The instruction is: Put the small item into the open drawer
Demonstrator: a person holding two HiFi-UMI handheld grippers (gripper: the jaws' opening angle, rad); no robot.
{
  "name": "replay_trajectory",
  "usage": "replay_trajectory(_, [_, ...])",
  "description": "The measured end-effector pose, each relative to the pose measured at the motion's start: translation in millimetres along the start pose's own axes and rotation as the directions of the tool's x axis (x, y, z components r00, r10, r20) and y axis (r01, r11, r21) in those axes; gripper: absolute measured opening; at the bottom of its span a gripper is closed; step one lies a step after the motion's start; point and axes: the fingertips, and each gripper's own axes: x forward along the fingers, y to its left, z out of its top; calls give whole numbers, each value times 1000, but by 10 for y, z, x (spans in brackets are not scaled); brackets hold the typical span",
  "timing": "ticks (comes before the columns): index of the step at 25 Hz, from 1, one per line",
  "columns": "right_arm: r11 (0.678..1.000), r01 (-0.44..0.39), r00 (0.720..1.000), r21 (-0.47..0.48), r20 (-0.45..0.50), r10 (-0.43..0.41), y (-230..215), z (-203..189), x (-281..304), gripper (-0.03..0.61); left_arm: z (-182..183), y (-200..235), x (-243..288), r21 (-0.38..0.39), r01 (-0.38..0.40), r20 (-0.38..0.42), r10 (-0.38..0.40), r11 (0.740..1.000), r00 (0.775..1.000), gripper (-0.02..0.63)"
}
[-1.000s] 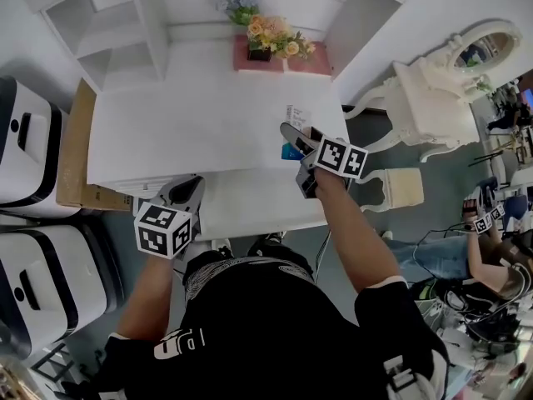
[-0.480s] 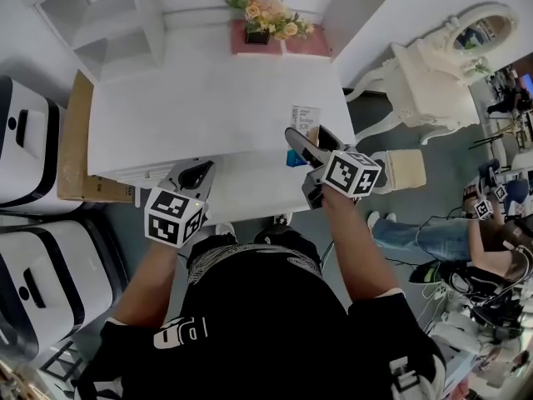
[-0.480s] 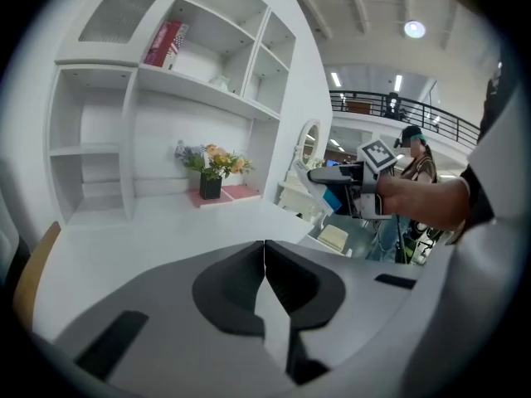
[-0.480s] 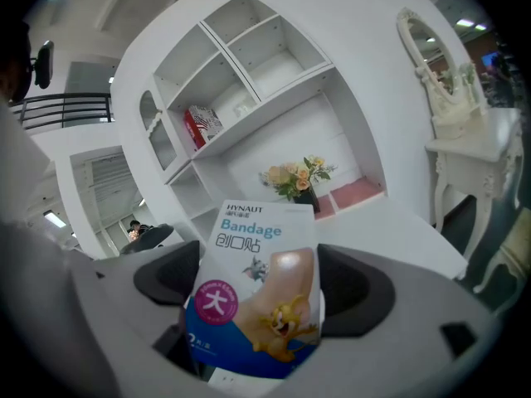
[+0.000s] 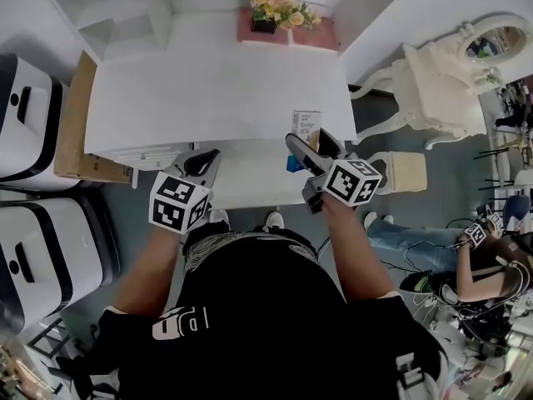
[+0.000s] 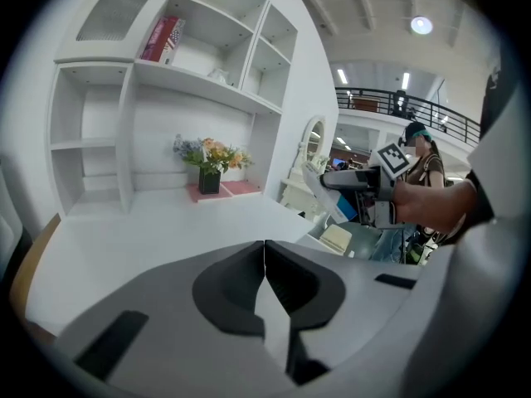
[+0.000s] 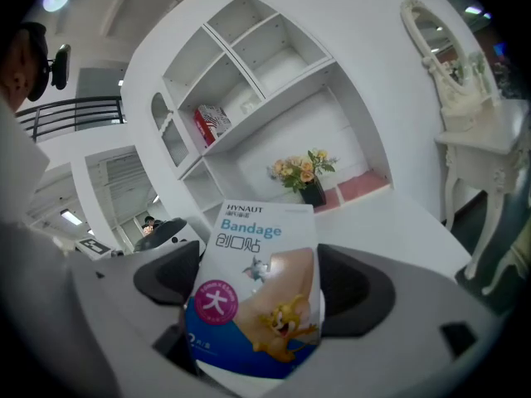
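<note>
My right gripper (image 7: pixel 261 287) pinches the box (image 7: pixel 257 247), right of centre in the head view, by the open drawer (image 5: pixel 250 186); lowering and releasing remain, I judge. My left gripper (image 6: pixel 264 265) is pressed together, empty

The bandage box (image 7: pixel 253 305) is smooth printed card with a glossy sheen. Both the right tongs (image 7: pixel 259 284) and the left tongs (image 6: pixel 265 259) are matt grey plastic, darker and duller on the inner faces. The worktop (image 5: pixel 208 98) is smooth, white and faintly satin. Along its left edge, a brown panel (image 5: pixel 73 136) looks like raw, matt cardboard.
</note>
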Motion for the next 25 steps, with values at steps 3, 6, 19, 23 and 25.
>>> replay_trajectory(3, [1000, -13, 999, -17, -45, 12, -93, -151, -22, 443, -80, -111, 99, -22, -10, -18, 10, 1000, 1000, 15])
replay_trajectory(6, [998, -34, 995, -55, -93, 29, -153, -277, -48, 443, -148, -237, 182, -37, -25, -38, 23, 999, 999, 15])
replay_trajectory(19, [899, -184, 937, -397, -346, 39, -246, -1068, -17, 443, -642, -509, 333, -157, -69, -142, 46, 985, 989, 15])
replay_trajectory(23, [858, -237, 899, -456, -437, 16, -339, -1392, 49, 444, -715, -508, 318, -157, -87, -156, 62, 984, 986, 15])
replay_trajectory(25, [835, -260, 878, -484, -479, -4, -403, -1559, 78, 445, -756, -511, 306, -158, -91, -165, 65, 983, 984, 15])
